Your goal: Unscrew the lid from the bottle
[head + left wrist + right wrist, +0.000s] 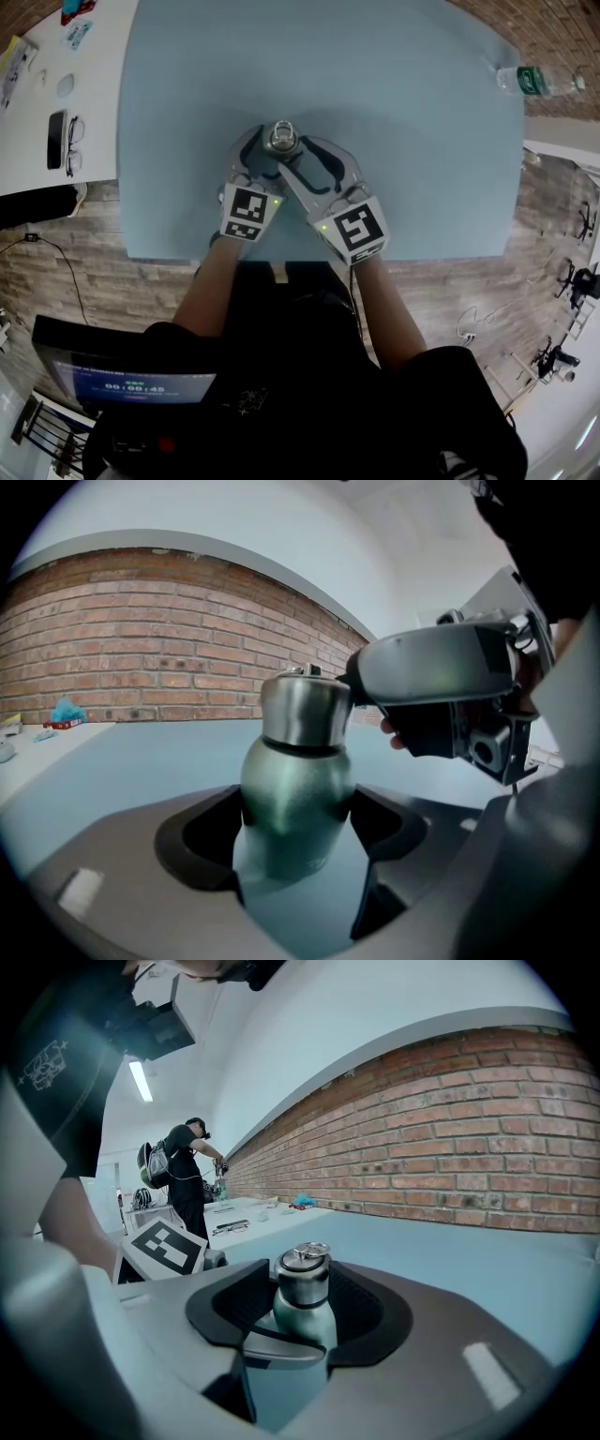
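Note:
A green metal bottle (298,789) with a steel screw lid (304,710) stands upright on the blue table (394,141), just in front of me. My left gripper (295,829) comes in from the left and is shut on the bottle's body, both pads against it. Higher up, my right gripper (302,1302) reaches in from the right, with the lid (302,1277) between its pads. Those jaws stand slightly apart from the lid, so it is open. From above, the lid (280,138) shows between both pairs of fingers, and one right finger (431,667) lies beside it.
A clear plastic water bottle (539,82) lies at the table's far right corner. A white side table (37,103) at the left holds a phone (56,139) and glasses (75,145). A brick wall (487,1138) runs behind. A person (187,1180) stands far off.

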`<state>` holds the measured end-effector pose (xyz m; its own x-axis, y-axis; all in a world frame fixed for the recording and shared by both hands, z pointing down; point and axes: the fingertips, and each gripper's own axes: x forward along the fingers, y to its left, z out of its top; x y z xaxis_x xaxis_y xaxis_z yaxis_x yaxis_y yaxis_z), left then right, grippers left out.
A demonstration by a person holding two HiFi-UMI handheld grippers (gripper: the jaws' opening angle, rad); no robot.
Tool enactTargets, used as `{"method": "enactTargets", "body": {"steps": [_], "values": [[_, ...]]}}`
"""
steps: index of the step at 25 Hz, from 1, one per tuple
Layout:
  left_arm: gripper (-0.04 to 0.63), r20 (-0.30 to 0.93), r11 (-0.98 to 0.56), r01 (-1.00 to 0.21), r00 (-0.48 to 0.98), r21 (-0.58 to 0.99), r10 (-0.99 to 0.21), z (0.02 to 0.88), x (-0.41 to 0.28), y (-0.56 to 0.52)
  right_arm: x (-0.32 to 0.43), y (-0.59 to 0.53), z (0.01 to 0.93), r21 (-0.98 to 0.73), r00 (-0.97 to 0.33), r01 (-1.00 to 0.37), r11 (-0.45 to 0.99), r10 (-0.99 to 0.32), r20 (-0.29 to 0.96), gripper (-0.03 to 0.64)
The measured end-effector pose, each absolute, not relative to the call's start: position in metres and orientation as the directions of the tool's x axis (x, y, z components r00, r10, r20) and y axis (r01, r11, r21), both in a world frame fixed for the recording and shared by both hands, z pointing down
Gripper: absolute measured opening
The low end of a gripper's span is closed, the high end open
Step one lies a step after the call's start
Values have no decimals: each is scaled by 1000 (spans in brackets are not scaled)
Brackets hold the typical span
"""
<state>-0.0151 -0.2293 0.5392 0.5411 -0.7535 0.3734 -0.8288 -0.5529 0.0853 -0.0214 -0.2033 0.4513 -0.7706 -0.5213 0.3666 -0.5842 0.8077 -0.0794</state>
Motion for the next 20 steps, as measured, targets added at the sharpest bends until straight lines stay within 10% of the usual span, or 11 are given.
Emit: {"method": "enactTargets", "body": {"steps": [20], "values": [[354,367,-539,-838,529,84,-765,537,-14,-228,-33,-212,456,-55,-739,-617,785,-555,382,239]]}}
